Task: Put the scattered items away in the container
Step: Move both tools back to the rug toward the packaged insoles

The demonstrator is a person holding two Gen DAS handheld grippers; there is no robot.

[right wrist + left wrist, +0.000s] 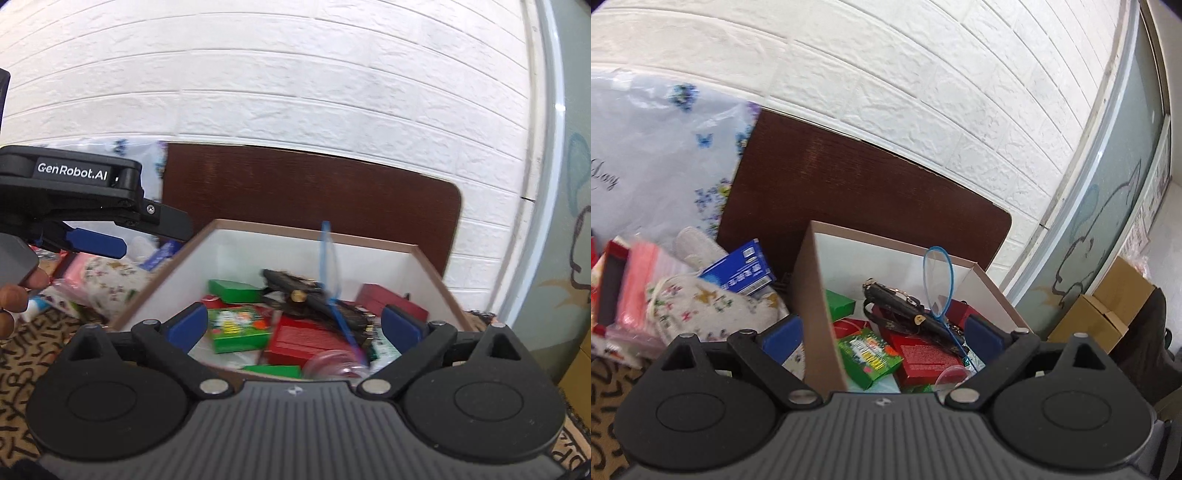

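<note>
Left gripper [882, 338] fingers spread wide, nothing between, straddling the left wall of the cardboard box [812, 295]. Right gripper [293, 326] likewise agape over the box. Inside: green packets [238, 330], red carton [925, 356], black pouch [905, 308]. Blue carton [742, 271], floral cloth bag [709, 306] outside, left.
</note>
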